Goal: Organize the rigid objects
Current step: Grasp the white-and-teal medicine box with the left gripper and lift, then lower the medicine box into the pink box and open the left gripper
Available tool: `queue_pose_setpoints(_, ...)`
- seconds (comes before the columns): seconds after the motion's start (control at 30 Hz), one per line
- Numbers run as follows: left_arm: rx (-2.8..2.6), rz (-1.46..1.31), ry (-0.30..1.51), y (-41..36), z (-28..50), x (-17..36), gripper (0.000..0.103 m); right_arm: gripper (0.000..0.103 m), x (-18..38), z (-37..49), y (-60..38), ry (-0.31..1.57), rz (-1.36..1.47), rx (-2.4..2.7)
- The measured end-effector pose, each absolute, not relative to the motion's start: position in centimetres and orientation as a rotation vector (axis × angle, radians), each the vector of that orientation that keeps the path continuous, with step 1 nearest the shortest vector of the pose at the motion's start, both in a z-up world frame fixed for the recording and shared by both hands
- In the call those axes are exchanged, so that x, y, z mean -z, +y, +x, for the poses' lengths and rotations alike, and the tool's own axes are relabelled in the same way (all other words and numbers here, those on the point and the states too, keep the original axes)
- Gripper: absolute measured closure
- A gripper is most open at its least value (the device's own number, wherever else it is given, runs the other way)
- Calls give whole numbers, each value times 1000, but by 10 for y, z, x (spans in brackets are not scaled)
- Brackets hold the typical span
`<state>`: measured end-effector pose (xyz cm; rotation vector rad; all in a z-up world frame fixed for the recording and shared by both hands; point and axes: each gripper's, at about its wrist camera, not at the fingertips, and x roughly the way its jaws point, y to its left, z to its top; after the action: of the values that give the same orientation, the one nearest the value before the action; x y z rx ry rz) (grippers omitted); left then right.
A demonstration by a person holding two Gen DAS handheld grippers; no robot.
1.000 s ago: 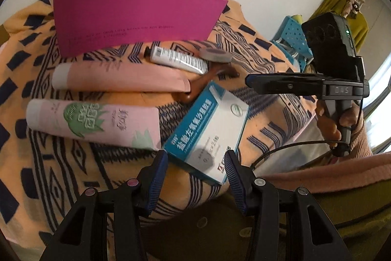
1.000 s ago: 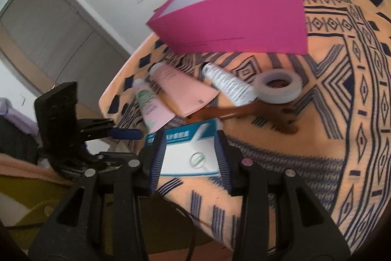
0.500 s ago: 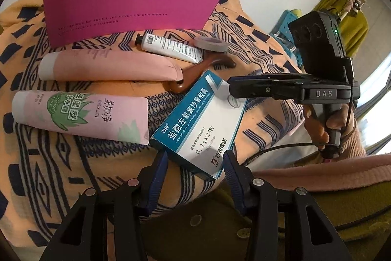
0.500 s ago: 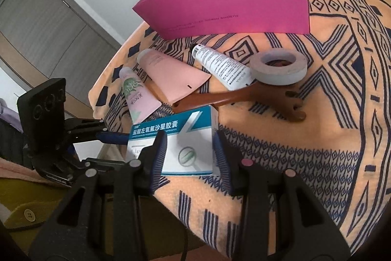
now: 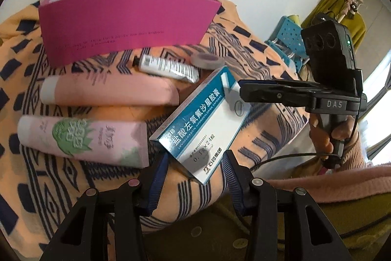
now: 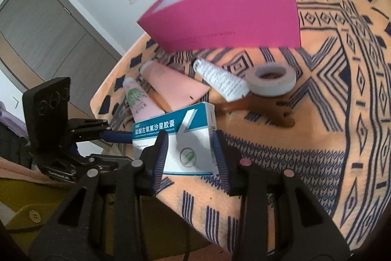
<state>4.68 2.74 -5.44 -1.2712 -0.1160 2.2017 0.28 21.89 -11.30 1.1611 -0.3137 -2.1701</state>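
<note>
A blue-and-white medicine box [image 5: 202, 124] lies at the near edge of the patterned cloth [image 5: 29, 175]. My left gripper [image 5: 194, 160] has its pads against the box's near end, one on each side. My right gripper [image 6: 189, 141] is over the far end of the box [image 6: 171, 129]. Its jaws are closing: the right finger stands beside the box's end and the left finger crosses over its face. An open-topped magenta box [image 5: 122, 26] stands upright at the back.
Between the two boxes lie a pink tube [image 5: 110, 89], a green-printed tube [image 5: 83, 138], a white tube [image 5: 166, 65], a tape roll [image 6: 270, 81] and a brown wooden tool [image 6: 268, 109]. The person's hand [image 5: 325, 136] holds the right gripper off the table's edge.
The medicine box now covers more of the wooden tool and reaches closer to the white tube and tape. Both grippers stay at its ends, with their jaws slightly narrower.
</note>
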Motion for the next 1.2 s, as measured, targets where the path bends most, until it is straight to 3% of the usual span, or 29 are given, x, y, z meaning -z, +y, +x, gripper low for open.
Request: queue_pose_setpoints(1.2,-2408,-969,-52,28,-52,-47,57,62,20,-58,234,-328,845,2375)
